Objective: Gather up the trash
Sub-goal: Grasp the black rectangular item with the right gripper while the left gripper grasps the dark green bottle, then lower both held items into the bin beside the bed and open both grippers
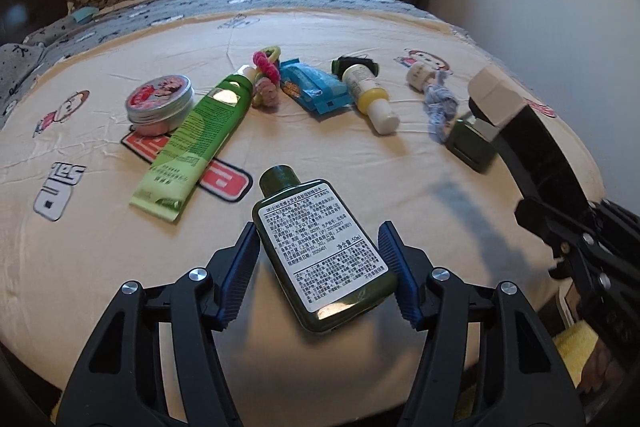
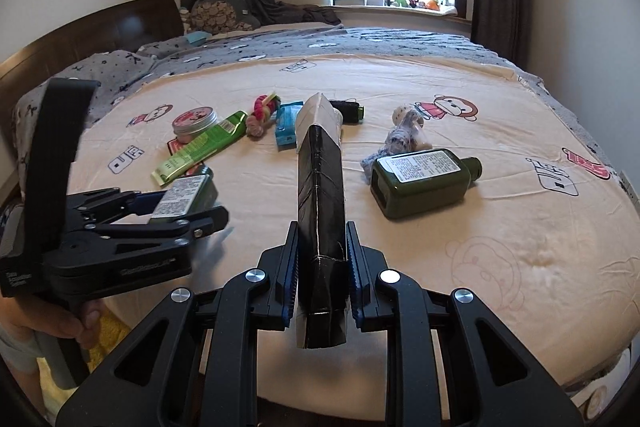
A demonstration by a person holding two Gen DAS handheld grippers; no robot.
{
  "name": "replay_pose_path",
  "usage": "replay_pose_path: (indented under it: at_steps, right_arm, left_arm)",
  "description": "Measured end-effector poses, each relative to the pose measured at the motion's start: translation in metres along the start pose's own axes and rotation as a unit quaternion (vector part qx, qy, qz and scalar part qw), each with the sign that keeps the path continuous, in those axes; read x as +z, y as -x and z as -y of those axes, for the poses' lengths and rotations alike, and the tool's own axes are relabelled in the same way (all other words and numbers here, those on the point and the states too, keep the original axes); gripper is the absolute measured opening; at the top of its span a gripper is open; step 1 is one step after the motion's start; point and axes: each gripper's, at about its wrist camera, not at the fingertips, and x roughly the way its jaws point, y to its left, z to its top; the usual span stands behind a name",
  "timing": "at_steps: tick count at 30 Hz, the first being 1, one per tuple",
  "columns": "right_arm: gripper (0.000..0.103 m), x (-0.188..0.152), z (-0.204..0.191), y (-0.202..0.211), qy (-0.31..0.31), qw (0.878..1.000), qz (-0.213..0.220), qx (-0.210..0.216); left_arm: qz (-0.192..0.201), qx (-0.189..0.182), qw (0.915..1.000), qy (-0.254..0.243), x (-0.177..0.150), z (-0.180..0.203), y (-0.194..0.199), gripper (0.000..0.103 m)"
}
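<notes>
Left gripper [image 1: 318, 273] clamps the dark green bottle [image 1: 320, 251] skewed; lift it level. Right gripper [image 2: 322, 277] grips a black carton [image 2: 320, 199]; keep both well apart.

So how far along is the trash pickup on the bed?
Nothing looks binned yet; no bin is in view. In hand: the right hand-held gripper is shut on a flat black carton, and the left hand-held gripper closes around a dark green labelled bottle. Left: a second green bottle, light green tube, blue wrapper, round tin.
</notes>
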Motion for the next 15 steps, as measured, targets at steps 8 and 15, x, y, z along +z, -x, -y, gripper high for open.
replay_pose_path:
  at_steps: [8, 15]
  right_arm:
    - [0.022, -0.035, -0.005, 0.048, 0.007, 0.999, -0.006, 0.052]
    - [0.022, -0.074, -0.015, 0.068, 0.006, 0.996, -0.04, 0.081]
  left_arm:
    - [0.025, -0.025, 0.9989, -0.031, -0.046, 0.012, 0.066, 0.058]
    - [-0.011, -0.059, 0.9971, -0.046, -0.099, 0.023, 0.086, 0.058]
